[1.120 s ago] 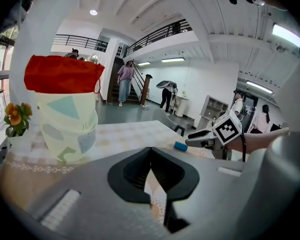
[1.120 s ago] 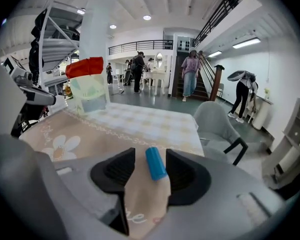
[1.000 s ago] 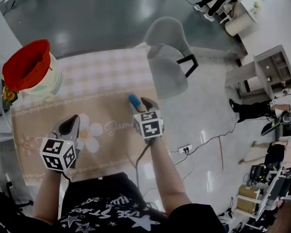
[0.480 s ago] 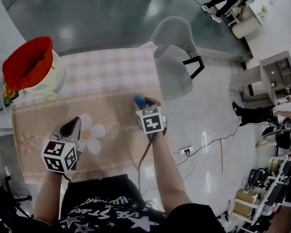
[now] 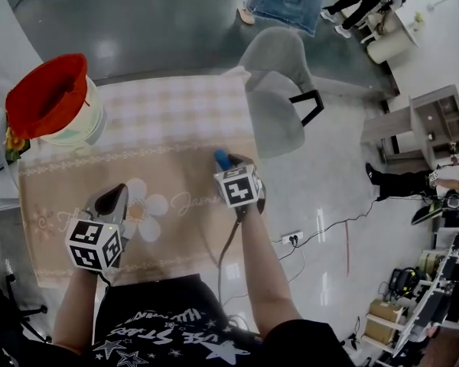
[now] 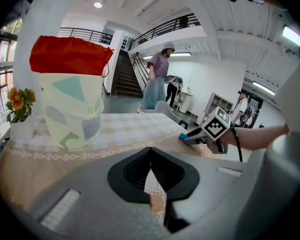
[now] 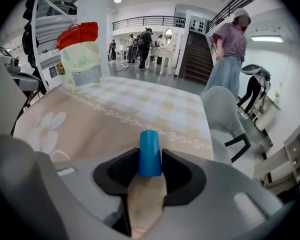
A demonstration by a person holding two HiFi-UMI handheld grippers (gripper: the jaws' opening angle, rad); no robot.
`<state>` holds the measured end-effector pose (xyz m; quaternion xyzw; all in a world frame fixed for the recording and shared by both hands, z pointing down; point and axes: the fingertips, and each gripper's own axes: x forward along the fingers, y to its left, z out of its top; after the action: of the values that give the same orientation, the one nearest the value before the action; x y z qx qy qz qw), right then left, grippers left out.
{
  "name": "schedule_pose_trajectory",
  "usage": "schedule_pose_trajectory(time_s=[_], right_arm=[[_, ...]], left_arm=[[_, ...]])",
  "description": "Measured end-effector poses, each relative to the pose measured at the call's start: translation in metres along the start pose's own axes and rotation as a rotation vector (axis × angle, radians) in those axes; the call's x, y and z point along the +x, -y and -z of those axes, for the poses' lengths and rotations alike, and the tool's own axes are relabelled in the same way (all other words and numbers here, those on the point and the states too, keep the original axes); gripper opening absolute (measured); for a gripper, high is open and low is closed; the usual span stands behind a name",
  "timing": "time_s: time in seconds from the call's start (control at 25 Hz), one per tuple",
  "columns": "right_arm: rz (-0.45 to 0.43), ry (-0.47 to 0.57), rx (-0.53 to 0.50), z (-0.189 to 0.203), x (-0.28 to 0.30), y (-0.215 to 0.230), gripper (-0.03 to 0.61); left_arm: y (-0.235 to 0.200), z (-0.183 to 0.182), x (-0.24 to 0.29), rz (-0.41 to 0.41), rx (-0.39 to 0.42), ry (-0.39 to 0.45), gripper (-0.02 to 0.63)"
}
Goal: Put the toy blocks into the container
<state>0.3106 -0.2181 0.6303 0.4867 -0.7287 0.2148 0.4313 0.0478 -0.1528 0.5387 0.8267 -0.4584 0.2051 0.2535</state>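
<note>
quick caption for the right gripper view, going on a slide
Jaws of the right gripper just closing onto a blue block over the table; container far back left.

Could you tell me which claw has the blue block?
The right claw, whose jaws have just been closing on the blue block; the left claw is shut and empty.

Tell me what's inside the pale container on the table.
A red bag lines the container, folded over its rim. The head view shows only red lining in the mouth; the bottom is hidden, so its contents cannot be confirmed.
</note>
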Motion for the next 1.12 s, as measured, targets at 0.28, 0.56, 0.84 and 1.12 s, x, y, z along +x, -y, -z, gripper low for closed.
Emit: schedule_pose_trajectory(time_s=[0.28, 0.56, 0.84, 1.12], right_arm=[[-0.005, 0.025, 0.032, -0.005, -0.007, -0.003, 0.147], [0.007, 0.096, 0.025, -0.03, -0.029, -0.01, 0.146], [0.004, 0.231, 0.017, -0.078, -0.065, -0.027, 0.146], [-0.036, 0.398, -0.017, -0.151, -0.098, -0.059, 0.146]], left_arm=[[-0.005, -0.004, -0.008, -0.01, -0.004, 0.019, 0.009], [-0.018, -0.017, -0.023, -0.034, -0.019, 0.073, 0.009], [-0.034, -0.036, -0.047, -0.064, -0.036, 0.142, 0.009], [-0.064, -0.065, -0.079, -0.124, -0.053, 0.248, 0.009]])
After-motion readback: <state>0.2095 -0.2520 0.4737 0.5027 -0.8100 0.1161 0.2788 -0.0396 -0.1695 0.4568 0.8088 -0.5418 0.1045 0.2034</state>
